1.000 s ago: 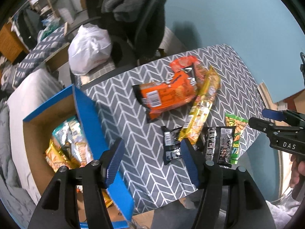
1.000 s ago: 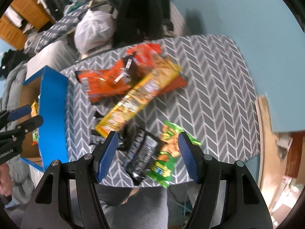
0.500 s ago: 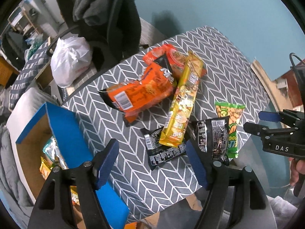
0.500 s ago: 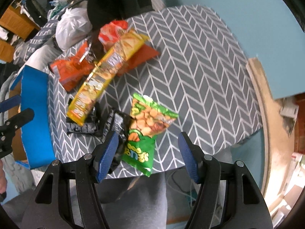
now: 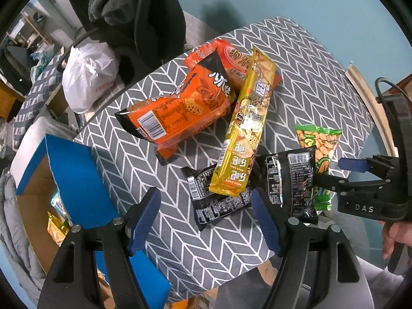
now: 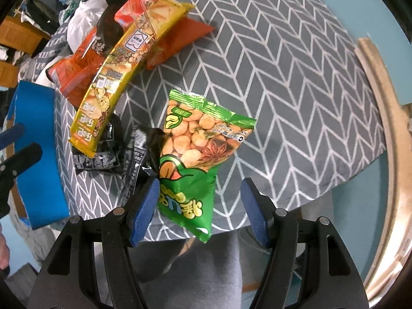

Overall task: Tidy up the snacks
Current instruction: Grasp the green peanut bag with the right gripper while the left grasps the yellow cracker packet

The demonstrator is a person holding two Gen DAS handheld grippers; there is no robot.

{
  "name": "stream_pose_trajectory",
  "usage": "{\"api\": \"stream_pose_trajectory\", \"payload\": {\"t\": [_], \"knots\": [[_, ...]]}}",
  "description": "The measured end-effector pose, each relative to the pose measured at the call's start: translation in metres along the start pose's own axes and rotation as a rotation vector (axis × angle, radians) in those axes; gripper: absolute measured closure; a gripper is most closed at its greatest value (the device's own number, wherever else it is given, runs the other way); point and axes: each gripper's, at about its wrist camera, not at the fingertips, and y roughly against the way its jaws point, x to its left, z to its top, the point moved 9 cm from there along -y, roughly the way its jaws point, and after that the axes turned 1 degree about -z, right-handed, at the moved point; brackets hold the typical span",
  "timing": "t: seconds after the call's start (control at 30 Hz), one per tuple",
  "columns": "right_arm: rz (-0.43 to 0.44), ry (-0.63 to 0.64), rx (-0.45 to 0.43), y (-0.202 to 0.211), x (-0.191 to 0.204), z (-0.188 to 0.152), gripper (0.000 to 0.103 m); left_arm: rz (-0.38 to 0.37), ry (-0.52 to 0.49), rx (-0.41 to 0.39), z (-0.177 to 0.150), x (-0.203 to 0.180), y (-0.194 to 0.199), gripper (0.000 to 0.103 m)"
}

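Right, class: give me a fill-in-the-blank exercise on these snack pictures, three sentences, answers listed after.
1. The right hand-held gripper is open around the ____ peanut bag.
2. The long yellow packet lies partly on a ____ packet.
3. The cardboard box has ____ flaps.

Missing words: green; black; blue

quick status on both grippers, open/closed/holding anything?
Left gripper: open, holding nothing, above the black foil snack packet.
Right gripper: open, holding nothing, its fingers either side of the green peanut bag.
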Motion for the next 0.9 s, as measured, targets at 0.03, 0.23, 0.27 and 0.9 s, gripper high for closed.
{"api": "stream_pose_trajectory", "payload": {"t": [0.03,0.23,0.27,0.9], "knots": [[0.003,-0.003,0.004,-0.002,0.000,0.000,0.037,0.004,-0.002,0.001,0.001,0.000,0.000,0.029],[0.017,0.003,0.014,-0.016,0.007,0.011,0.034,0.007,-0.003,0.008,0.007,-0.002,-0.002,0.029],[0.018,0.007,0.013,-0.018,0.008,0.014,0.034,0.007,-0.003,0.010,0.008,-0.003,-0.003,0.029],[-0.003,0.082,0.004,-0.027,0.004,0.037,0.058,-0.037,-0.049,0.050,0.057,-0.042,-0.038,0.028]]}}
